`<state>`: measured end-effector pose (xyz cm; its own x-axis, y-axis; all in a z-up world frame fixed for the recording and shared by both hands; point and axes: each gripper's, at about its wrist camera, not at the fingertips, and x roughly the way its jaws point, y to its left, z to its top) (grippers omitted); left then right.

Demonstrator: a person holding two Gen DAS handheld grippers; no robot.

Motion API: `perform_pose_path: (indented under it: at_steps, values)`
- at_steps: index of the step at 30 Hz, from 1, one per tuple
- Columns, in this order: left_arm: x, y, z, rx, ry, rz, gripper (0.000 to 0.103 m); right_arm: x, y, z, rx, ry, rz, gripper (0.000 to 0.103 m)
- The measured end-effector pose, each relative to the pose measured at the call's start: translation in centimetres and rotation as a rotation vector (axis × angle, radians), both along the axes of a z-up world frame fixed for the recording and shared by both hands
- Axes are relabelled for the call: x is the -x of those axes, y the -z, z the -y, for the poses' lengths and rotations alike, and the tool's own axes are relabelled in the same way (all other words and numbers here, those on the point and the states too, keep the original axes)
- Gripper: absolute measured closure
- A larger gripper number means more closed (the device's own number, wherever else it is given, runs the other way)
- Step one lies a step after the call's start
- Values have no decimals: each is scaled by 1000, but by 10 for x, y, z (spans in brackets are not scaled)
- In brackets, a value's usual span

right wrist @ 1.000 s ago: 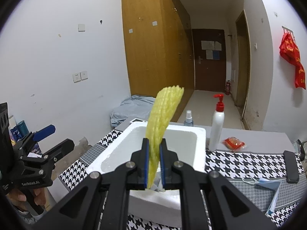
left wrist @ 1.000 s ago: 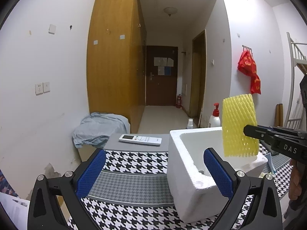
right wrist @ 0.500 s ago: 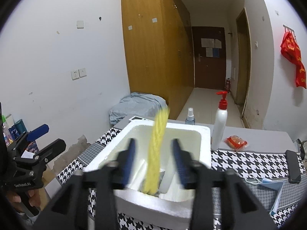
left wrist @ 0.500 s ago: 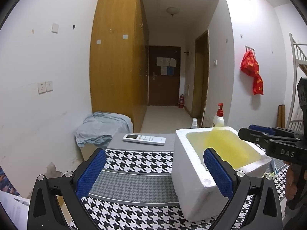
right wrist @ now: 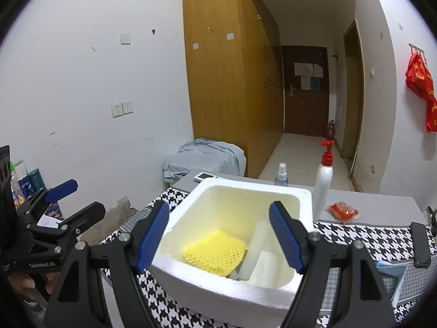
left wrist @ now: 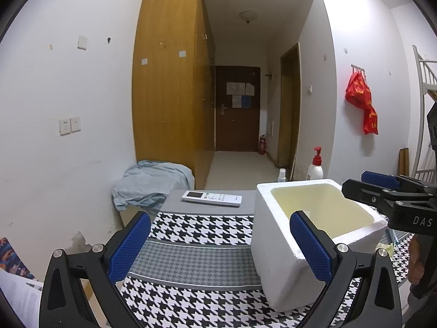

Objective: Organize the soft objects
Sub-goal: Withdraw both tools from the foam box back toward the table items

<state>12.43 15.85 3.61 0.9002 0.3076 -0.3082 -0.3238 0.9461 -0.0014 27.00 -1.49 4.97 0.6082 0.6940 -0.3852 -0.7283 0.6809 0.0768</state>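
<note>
A white foam box (right wrist: 273,192) stands on the houndstooth table; it also shows in the left wrist view (left wrist: 266,235). A yellow foam net sleeve (right wrist: 215,251) lies flat on its floor beside white foam pieces (right wrist: 259,259). My right gripper (right wrist: 218,235) is open and empty above the box's near rim; it appears in the left wrist view (left wrist: 387,191) at the box's right side. My left gripper (left wrist: 218,246) is open and empty, left of the box over the table; it also shows at the left edge of the right wrist view (right wrist: 54,205).
A white remote (left wrist: 211,198) lies behind the box. A pump bottle (right wrist: 323,180), a small spray bottle (right wrist: 281,175) and a red packet (right wrist: 342,211) stand at the back. A black phone (right wrist: 420,243) and blue mask (right wrist: 393,270) lie right. Grey cloth (left wrist: 150,180) lies on a low box.
My right gripper opened and let go of the yellow net sleeve, which dropped into the foam box and now lies on its floor. The left gripper stayed open and nearly still.
</note>
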Motion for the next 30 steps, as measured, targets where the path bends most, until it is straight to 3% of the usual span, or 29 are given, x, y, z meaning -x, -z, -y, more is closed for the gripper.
perform_pose_path:
  at_steps: [20, 30]
  values:
    - [41, -2, 10, 23, 1, 12, 1, 51, 0, 13, -30, -69, 12, 24]
    - [60, 5, 29, 28, 28, 23, 1, 73, 13, 30, -35, -15, -6, 23]
